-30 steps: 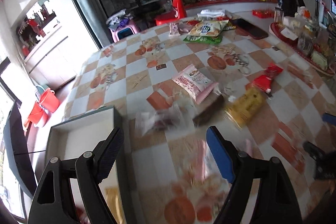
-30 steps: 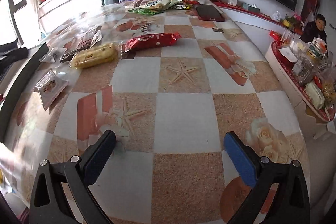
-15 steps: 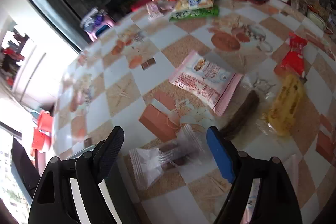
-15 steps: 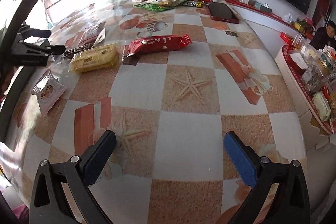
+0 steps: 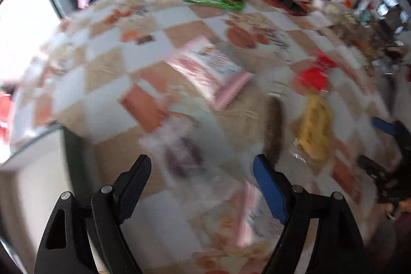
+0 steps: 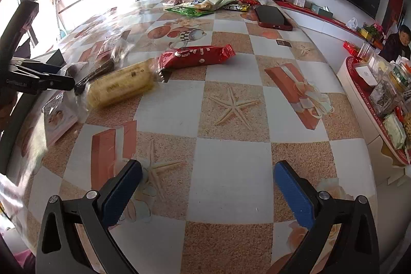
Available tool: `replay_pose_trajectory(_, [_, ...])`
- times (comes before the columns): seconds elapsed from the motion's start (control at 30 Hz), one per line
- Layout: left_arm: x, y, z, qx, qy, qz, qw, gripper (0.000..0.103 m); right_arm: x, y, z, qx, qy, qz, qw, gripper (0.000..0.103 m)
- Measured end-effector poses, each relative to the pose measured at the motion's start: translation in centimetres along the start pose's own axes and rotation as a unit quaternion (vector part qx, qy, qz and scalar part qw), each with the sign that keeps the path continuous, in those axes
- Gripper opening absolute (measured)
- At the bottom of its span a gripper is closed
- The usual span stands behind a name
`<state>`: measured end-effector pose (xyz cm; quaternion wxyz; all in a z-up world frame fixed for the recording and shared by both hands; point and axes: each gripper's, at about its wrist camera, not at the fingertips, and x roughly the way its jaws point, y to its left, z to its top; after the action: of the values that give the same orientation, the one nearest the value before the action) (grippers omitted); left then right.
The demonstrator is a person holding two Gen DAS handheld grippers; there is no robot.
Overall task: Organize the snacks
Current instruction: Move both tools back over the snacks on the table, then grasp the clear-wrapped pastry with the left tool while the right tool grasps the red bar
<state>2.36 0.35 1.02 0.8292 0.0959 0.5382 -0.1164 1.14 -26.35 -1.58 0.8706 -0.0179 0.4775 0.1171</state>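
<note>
My left gripper (image 5: 201, 171) is open and empty, just above a clear packet with a dark snack (image 5: 179, 153) on the table; this view is blurred. Beyond lie a pink-white packet (image 5: 213, 68), a dark stick snack (image 5: 274, 127), a yellow packet (image 5: 316, 130) and a red packet (image 5: 313, 76). My right gripper (image 6: 205, 186) is open and empty over bare tablecloth. It sees the yellow packet (image 6: 120, 86), the red packet (image 6: 197, 57), the dark stick (image 6: 95, 75) and the left gripper (image 6: 38, 81) at far left.
A dark-rimmed white box (image 5: 33, 171) sits at the table's left edge. A pile of snack bags (image 6: 200, 4) and a phone (image 6: 272, 17) lie at the far end. A red-rimmed side stand (image 6: 370, 104) with goods is on the right.
The left gripper has swung right and lowered toward the clear packet; its view is now blurred. The right gripper has drifted forward a little. Both stay open.
</note>
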Motion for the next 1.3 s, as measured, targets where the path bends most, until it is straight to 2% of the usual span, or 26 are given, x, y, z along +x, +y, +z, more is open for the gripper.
replay_pose_trajectory(0.13, [1.3, 1.0, 0.6, -0.043, 0.021, 0.008, 0.9988, 0.085, 0.0, 0.0, 0.0, 0.000, 0.000, 0.001, 1.000, 0.103])
replay_pose_trajectory(0.2, [1.6, 1.2, 0.6, -0.065, 0.028, 0.010, 0.9974, 0.088, 0.0, 0.0, 0.0, 0.000, 0.000, 0.000, 1.000, 0.103])
replay_pose_trajectory(0.3, [2.0, 1.5, 0.8, -0.101, 0.043, 0.033, 0.9934, 0.094, 0.0, 0.0, 0.0, 0.001, -0.001, 0.000, 1.000, 0.103])
replay_pose_trajectory(0.47, [2.1, 1.4, 0.9, -0.148, 0.029, 0.054, 0.9871, 0.092, 0.0, 0.0, 0.0, 0.002, 0.000, 0.000, 1.000, 0.103])
replay_pose_trajectory(0.53, [1.9, 1.1, 0.8, -0.150, 0.017, 0.056, 0.9869, 0.081, -0.1, 0.0, 0.0, 0.002, 0.000, 0.001, 1.000, 0.103])
replay_pose_trajectory(0.6, [1.4, 0.6, 0.8, -0.142, 0.008, 0.050, 0.9885, 0.049, 0.0, 0.0, 0.0, 0.001, 0.000, 0.001, 1.000, 0.103])
replay_pose_trajectory(0.67, [1.1, 0.1, 0.6, -0.133, 0.008, 0.040, 0.9902, 0.034, -0.1, 0.0, 0.0, 0.002, 0.001, 0.000, 1.000, 0.103])
replay_pose_trajectory(0.8, [0.3, 0.0, -0.7, -0.145, -0.004, 0.021, 0.9892, 0.031, -0.1, 0.0, 0.0, 0.001, 0.002, 0.001, 1.000, 0.103])
replay_pose_trajectory(0.9, [-0.2, 0.1, -1.9, -0.150, -0.016, 0.013, 0.9884, 0.031, -0.1, 0.0, 0.0, 0.001, 0.002, 0.001, 1.000, 0.103])
replay_pose_trajectory(1.03, [-0.8, -0.3, -3.1, -0.133, -0.020, 0.046, 0.9899, 0.036, 0.0, 0.1, -0.1, 0.002, 0.009, 0.000, 1.000, 0.103])
replay_pose_trajectory(1.07, [-0.8, -0.3, -3.4, -0.132, -0.020, 0.054, 0.9896, 0.046, 0.0, 0.1, 0.1, 0.006, 0.016, -0.003, 1.000, 0.103])
replay_pose_trajectory(1.1, [-0.8, -0.3, -3.5, -0.130, -0.021, 0.064, 0.9892, 0.062, 0.1, 0.2, 0.3, 0.012, 0.021, -0.004, 1.000, 0.103])
replay_pose_trajectory(1.17, [-0.6, 0.0, -3.8, -0.135, -0.021, 0.076, 0.9878, 0.076, 0.2, 0.4, 0.9, 0.026, 0.032, 0.004, 0.999, 0.103])
replay_pose_trajectory(1.27, [-0.4, 0.5, -4.2, -0.146, -0.025, 0.062, 0.9870, 0.078, 0.4, 0.7, 2.2, 0.042, 0.037, 0.040, 0.998, 0.103])
replay_pose_trajectory(1.3, [-0.4, 0.5, -4.2, -0.144, -0.026, 0.062, 0.9873, 0.079, 0.4, 0.7, 2.5, 0.047, 0.033, 0.038, 0.998, 0.103])
